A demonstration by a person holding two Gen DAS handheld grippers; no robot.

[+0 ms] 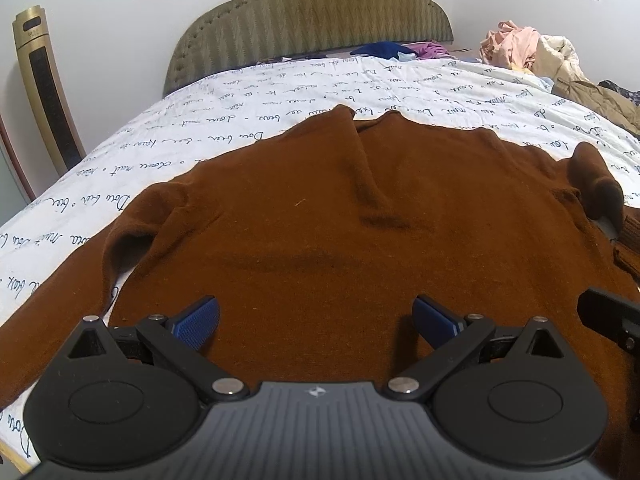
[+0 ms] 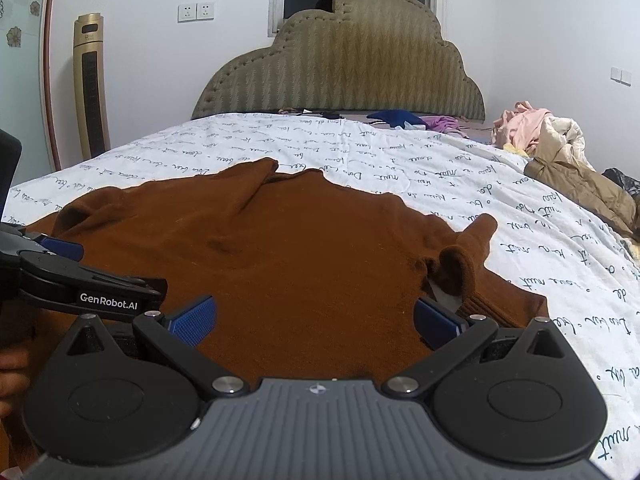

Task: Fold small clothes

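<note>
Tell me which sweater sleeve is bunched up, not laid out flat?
The right sleeve, crumpled beside the right hand-held gripper; the left sleeve lies extended.

Rust-brown sweater (image 1: 320,208) on white bedsheet (image 1: 248,92) with dark script lettering; olive chevron headboard (image 1: 320,12).

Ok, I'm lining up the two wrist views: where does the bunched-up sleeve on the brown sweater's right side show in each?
Left wrist view: bunched sleeve sits at the far right edge, above the other claw's black tip.
Right wrist view: bunched sleeve lies right of centre, just beyond the right claw's right-hand blue finger.
Shared landmark: the headboard.
</note>
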